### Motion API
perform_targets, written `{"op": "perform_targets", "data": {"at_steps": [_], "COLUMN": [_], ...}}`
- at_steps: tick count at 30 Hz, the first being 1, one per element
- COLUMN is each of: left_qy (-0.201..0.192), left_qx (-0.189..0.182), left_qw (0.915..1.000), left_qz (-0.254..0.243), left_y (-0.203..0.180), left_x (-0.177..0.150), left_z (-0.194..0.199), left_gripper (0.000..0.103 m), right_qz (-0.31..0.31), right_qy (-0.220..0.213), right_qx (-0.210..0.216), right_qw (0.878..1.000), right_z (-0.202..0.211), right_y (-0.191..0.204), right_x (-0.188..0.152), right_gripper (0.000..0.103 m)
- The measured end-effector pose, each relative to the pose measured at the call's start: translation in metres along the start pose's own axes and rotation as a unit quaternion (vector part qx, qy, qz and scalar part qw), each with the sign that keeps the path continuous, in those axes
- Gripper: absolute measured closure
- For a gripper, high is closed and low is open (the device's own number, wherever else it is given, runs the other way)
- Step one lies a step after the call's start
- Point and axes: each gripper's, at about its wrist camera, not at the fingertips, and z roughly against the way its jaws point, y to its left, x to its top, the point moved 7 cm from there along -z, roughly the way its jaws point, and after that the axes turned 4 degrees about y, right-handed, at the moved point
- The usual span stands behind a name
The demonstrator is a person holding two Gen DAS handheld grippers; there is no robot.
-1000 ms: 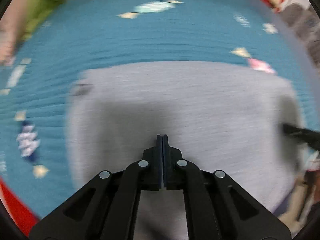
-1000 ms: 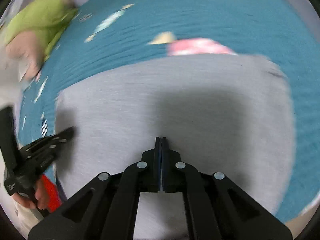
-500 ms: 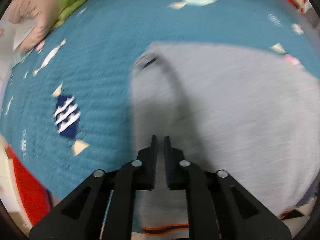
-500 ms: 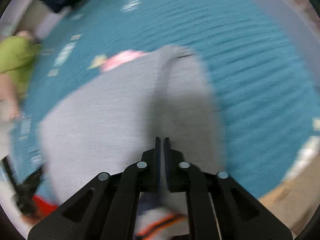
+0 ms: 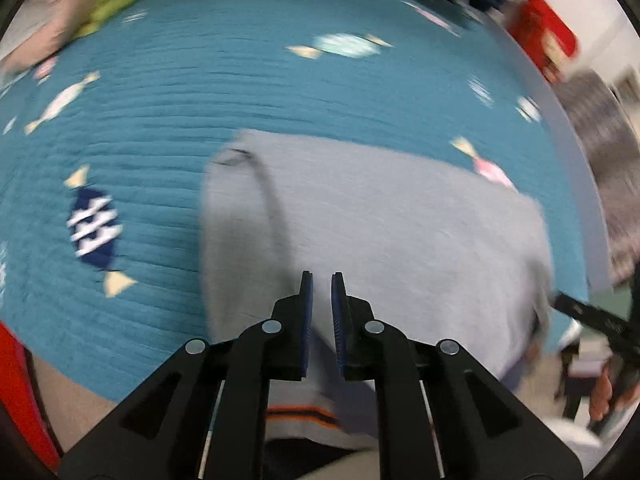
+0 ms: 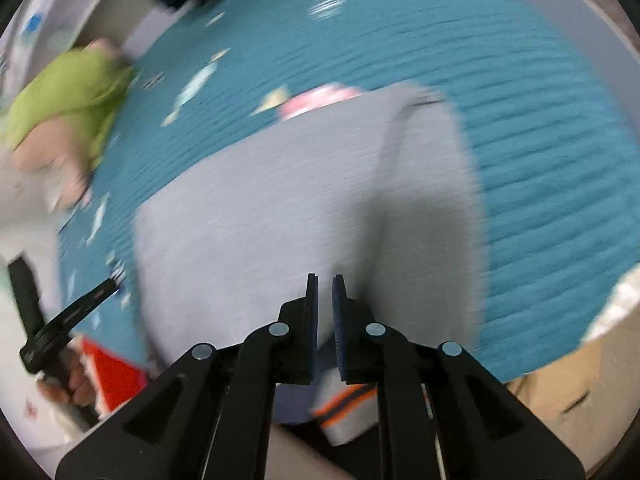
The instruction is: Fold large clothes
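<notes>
A large grey garment [image 5: 400, 232] lies spread on a teal quilted bedspread [image 5: 240, 92]; it also shows in the right wrist view [image 6: 280, 208]. Its orange and black striped cuffs hang at the near edge [image 5: 304, 414] [image 6: 344, 404]. My left gripper [image 5: 321, 280] is slightly open and empty above the garment's left near part. My right gripper [image 6: 325, 282] is slightly open and empty above its right near part. Both views are blurred by motion.
A green and pink cloth heap [image 6: 68, 96] lies at the far left of the bed. A red object [image 5: 548, 40] stands past the bed's far right. A red thing [image 6: 116, 372] sits at the near left edge. The bed edge runs close below both grippers.
Both grippers were shut a second ago and now stand slightly open. The views swung apart toward the garment's two sides. The striped cuffs have come into view.
</notes>
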Motion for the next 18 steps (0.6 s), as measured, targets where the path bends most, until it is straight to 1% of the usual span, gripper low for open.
{"op": "perform_targets", "data": {"at_steps": [1, 2, 3, 4, 5, 6, 7, 8, 9, 10, 11, 12, 14, 15, 17, 18], "left_qy": [0.008, 0.018, 0.037, 0.053, 0.074, 0.087, 0.100, 0.098, 0.095, 0.095, 0.094, 0.093, 0.096, 0.098, 0.093, 0.092], "left_qx": [-0.015, -0.028, -0.050, -0.059, -0.062, -0.058, -0.045, -0.046, -0.051, -0.043, -0.036, -0.034, -0.053, -0.052, -0.014, -0.006], "left_qw": [0.9998, 0.9992, 0.9976, 0.9961, 0.9941, 0.9930, 0.9918, 0.9917, 0.9918, 0.9927, 0.9935, 0.9941, 0.9936, 0.9936, 0.9949, 0.9951], "left_qz": [-0.014, -0.021, -0.031, -0.037, -0.049, -0.056, -0.065, -0.069, -0.067, -0.059, -0.054, -0.044, -0.027, -0.023, -0.034, -0.036], "left_y": [-0.010, -0.022, -0.032, -0.038, -0.044, -0.049, -0.048, -0.046, -0.045, -0.035, -0.028, -0.017, -0.007, -0.003, 0.005, 0.007], "left_x": [-0.005, -0.006, -0.015, -0.021, -0.031, -0.039, -0.049, -0.053, -0.053, -0.053, -0.054, -0.056, -0.059, -0.060, -0.063, -0.061], "left_z": [-0.003, -0.010, -0.019, -0.027, -0.037, -0.043, -0.051, -0.052, -0.050, -0.045, -0.042, -0.037, -0.033, -0.031, -0.028, -0.030], "left_gripper": [0.092, 0.092, 0.092, 0.092, 0.092, 0.093, 0.093, 0.093, 0.093, 0.095, 0.101, 0.101, 0.101, 0.101, 0.101, 0.101], "right_qz": [0.014, 0.031, 0.046, 0.058, 0.068, 0.081, 0.091, 0.089, 0.078, 0.067, 0.050, 0.041, 0.041, 0.040, 0.020, 0.017], "right_qy": [0.010, 0.031, 0.054, 0.072, 0.086, 0.100, 0.113, 0.123, 0.129, 0.130, 0.131, 0.126, 0.107, 0.100, 0.093, 0.088], "right_qx": [0.010, 0.027, 0.046, 0.057, 0.055, 0.048, 0.037, 0.012, 0.020, 0.035, 0.044, 0.038, 0.009, 0.006, -0.003, -0.016], "right_qw": [1.000, 0.999, 0.996, 0.994, 0.992, 0.990, 0.989, 0.988, 0.988, 0.989, 0.989, 0.990, 0.993, 0.994, 0.995, 0.996], "right_z": [-0.006, -0.019, -0.031, -0.041, -0.050, -0.057, -0.067, -0.077, -0.080, -0.078, -0.071, -0.064, -0.050, -0.045, -0.034, -0.029], "right_y": [0.010, 0.025, 0.038, 0.046, 0.050, 0.054, 0.054, 0.046, 0.038, 0.034, 0.023, 0.013, -0.007, -0.012, -0.024, -0.028], "right_x": [-0.003, -0.007, -0.011, -0.015, -0.018, -0.023, -0.028, -0.031, -0.034, -0.033, -0.034, -0.034, -0.032, -0.031, -0.040, -0.043], "right_gripper": [0.094, 0.094, 0.094, 0.094, 0.094, 0.094, 0.094, 0.099, 0.101, 0.101, 0.102, 0.102, 0.103, 0.103, 0.103, 0.103]}}
